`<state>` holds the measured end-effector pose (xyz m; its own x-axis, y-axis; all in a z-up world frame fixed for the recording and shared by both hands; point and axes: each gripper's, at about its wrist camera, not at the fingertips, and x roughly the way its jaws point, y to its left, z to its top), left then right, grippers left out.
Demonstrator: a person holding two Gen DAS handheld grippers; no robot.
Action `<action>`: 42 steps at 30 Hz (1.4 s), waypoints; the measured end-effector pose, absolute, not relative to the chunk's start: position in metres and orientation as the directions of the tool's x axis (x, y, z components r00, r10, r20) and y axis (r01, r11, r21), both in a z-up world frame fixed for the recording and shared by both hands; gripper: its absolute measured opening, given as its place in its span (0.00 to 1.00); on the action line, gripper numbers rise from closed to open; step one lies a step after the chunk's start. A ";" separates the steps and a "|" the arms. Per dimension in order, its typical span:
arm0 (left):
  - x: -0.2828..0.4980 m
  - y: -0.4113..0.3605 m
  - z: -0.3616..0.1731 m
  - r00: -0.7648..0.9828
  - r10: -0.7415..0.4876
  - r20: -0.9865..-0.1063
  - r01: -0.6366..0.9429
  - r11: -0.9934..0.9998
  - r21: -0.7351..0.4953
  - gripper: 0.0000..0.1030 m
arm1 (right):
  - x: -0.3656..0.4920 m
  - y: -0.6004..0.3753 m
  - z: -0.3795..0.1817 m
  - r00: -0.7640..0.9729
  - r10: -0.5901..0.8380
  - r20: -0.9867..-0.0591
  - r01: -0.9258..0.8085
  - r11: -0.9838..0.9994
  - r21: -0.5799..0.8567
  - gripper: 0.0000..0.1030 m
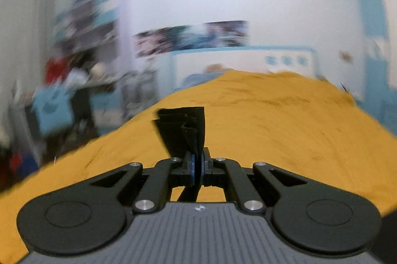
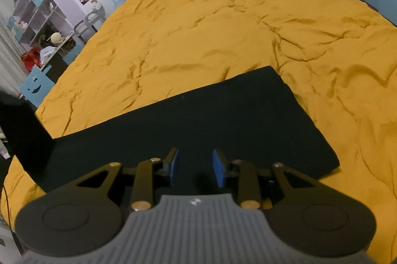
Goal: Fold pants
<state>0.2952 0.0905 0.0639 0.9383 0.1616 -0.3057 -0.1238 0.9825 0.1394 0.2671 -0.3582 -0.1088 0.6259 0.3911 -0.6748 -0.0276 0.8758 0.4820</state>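
Mustard bedspread (image 2: 211,28) fills the ground ahead of both tongs. Black pants (image 2: 198,120) lie flat on it under the right gripper (image 2: 195,168) — jaws parted, holding nothing. Left gripper (image 1: 197,168) clenched on a pants edge — cloth bunched upright between its pads.

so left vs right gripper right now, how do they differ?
The left gripper has its jaws shut on a bunched edge of the black pants; the right gripper has its jaws open and grips nothing. The left view is motion-blurred, the right sharp. Both are above the yellow bedspread.
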 end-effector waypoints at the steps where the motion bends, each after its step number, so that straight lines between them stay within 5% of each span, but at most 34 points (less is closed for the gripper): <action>1: 0.296 0.064 0.056 0.942 0.137 -0.307 -0.082 0.979 0.186 0.04 | 0.265 -0.360 -0.110 0.627 0.399 -0.669 -0.027 0.870 0.493 0.26; 5: 0.289 -0.029 0.007 0.928 0.047 -0.369 0.082 0.942 0.324 0.04 | 0.258 -0.366 -0.114 0.623 0.425 -0.657 -0.027 0.851 0.525 0.27; 12: 0.255 -0.113 -0.117 0.760 -0.035 -0.649 0.387 0.827 0.409 0.06 | 0.249 -0.359 -0.121 0.596 0.468 -0.652 -0.046 0.831 0.554 0.28; 16: 0.259 -0.101 -0.124 0.658 -0.109 -0.745 0.437 0.861 0.261 0.21 | 0.249 -0.348 -0.124 0.577 0.494 -0.650 -0.067 0.822 0.566 0.28; 20: 0.271 -0.088 -0.117 0.526 -0.226 -0.820 0.482 0.874 0.069 0.21 | 0.251 -0.333 -0.126 0.551 0.524 -0.650 -0.093 0.812 0.576 0.28; 24: 0.280 -0.068 -0.106 0.434 -0.348 -0.831 0.455 0.881 -0.132 0.21 | 0.254 -0.314 -0.124 0.513 0.579 -0.634 -0.137 0.784 0.606 0.33; 29: 0.275 -0.031 -0.080 0.523 -0.394 -0.756 0.369 0.904 -0.216 0.22 | 0.272 -0.289 -0.128 0.446 0.674 -0.589 -0.138 0.702 0.699 0.37; 34: 0.293 0.000 -0.073 0.632 -0.256 -0.731 0.209 0.965 -0.157 0.23 | 0.309 -0.256 -0.138 0.406 0.729 -0.551 -0.105 0.636 0.764 0.37; 42: 0.308 0.036 -0.092 0.634 -0.235 -0.737 0.089 0.968 -0.232 0.23 | 0.366 -0.227 -0.175 0.370 0.731 -0.574 0.016 0.612 0.790 0.35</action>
<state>0.3078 0.0362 -0.0923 0.6339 -0.2354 -0.7367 0.0894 0.9685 -0.2324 0.3663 -0.2265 -0.1752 0.3698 0.7309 -0.5737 0.0162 0.6123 0.7905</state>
